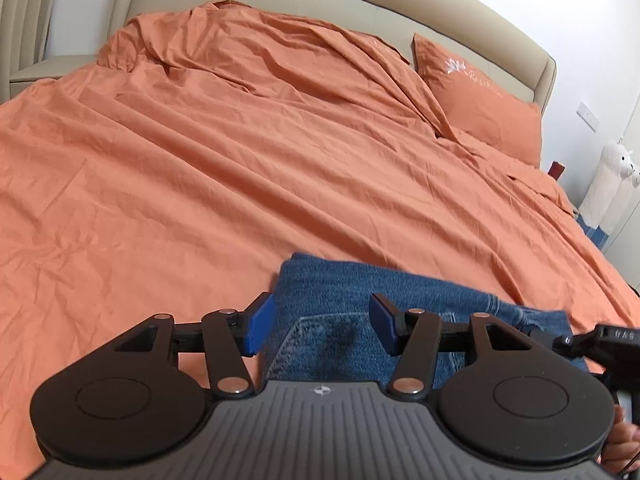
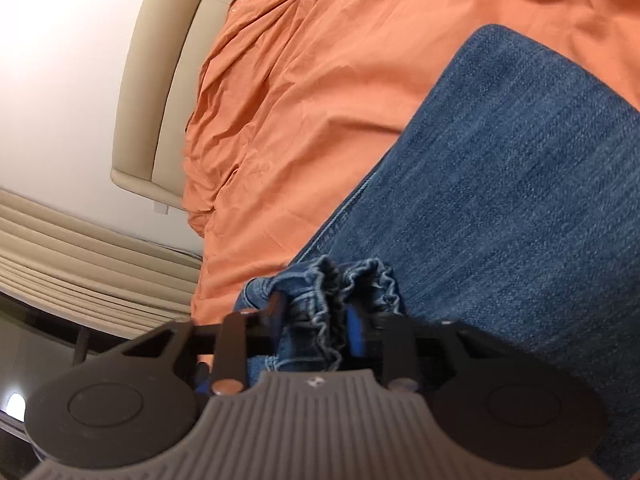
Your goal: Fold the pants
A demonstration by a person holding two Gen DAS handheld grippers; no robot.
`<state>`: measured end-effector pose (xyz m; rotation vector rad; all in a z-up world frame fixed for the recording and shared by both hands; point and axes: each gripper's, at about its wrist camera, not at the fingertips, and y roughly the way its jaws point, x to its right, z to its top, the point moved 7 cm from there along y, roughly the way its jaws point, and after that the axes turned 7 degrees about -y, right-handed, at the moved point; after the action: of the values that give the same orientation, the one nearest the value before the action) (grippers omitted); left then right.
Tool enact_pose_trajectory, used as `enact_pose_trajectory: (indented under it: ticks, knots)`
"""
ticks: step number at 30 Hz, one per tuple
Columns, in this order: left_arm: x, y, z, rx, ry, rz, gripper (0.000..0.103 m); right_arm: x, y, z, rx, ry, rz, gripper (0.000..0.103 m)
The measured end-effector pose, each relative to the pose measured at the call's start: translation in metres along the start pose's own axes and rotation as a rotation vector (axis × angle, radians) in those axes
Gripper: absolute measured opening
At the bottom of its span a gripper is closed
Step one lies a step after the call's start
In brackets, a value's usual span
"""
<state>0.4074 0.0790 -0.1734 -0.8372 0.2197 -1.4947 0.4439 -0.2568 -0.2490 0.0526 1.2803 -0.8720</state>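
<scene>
Bed, wide, with crumpled orange cotton sheet (image 1: 224, 152) and beige padded headboard (image 1: 360, 4): landmark for all entries.

Pillow, orange, rectangular (image 1: 480, 108): at the bed's head, right side, against the headboard. White embroidered flower and script line on its face; script too small to read.

Pants, blue denim jeans (image 1: 352, 320): partly folded, lying on the sheet at the bed's near edge, stitched back pocket facing up. In the right wrist view the broad denim panel (image 2: 512, 184) slopes across the bed and the frayed hems are bunched at the fingers.

Plush toy, white alpaca (image 1: 612, 184): standing off the bed's right side, beside the wall.

Left hand-held gripper (image 1: 322, 324): hovering above the jeans' pocket area at the bed's near edge; blue-padded fingers (image 1: 260, 326) spread apart, gripping nothing. Small compass-like emblem on its grey ribbed body.

Right hand-held gripper (image 2: 320, 320): tilted over the bed, fingers closed together and clamped on the jeans' gathered hems.
</scene>
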Motion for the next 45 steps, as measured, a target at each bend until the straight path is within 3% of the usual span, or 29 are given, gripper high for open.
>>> enact_pose_trajectory:
  ticks: [4,10,14,17,21,28,32,37,40,45]
  knots:
    - [-0.005,-0.009,0.011,0.032,-0.022,-0.011,0.063,-0.036,-0.012,0.002,0.020,-0.172,-0.064,0.015]
    - [-0.021,-0.026,0.022,0.080,-0.091,-0.042,0.063,-0.151,-0.016,0.019,-0.009,-0.446,-0.129,0.013]
    - [-0.023,-0.036,0.027,0.092,-0.110,-0.080,0.061,-0.218,-0.026,0.037,-0.017,-0.542,-0.143,0.013]
    - [-0.019,-0.038,0.028,0.087,-0.108,-0.118,0.061,-0.233,-0.045,0.054,0.014,-0.577,-0.196,0.013]
    - [-0.006,-0.033,0.020,0.055,-0.057,-0.159,0.060,-0.197,-0.074,0.074,0.043,-0.520,-0.295,0.013]
    - [0.027,-0.012,-0.014,-0.038,0.093,-0.186,0.060,-0.045,-0.092,0.089,0.038,-0.315,-0.471,0.013]
    - [0.036,0.004,-0.032,-0.082,0.155,-0.155,0.060,0.008,-0.079,0.088,0.051,-0.279,-0.465,0.013]
    - [0.030,0.025,-0.046,-0.137,0.181,-0.111,0.060,0.040,-0.062,0.087,0.035,-0.251,-0.495,0.015]
    - [0.029,0.029,-0.047,-0.147,0.184,-0.092,0.060,0.038,-0.066,0.084,0.046,-0.264,-0.527,0.029]
    - [0.031,0.004,-0.035,-0.124,0.198,-0.059,0.060,0.004,-0.123,0.071,0.190,-0.273,-0.538,0.032]
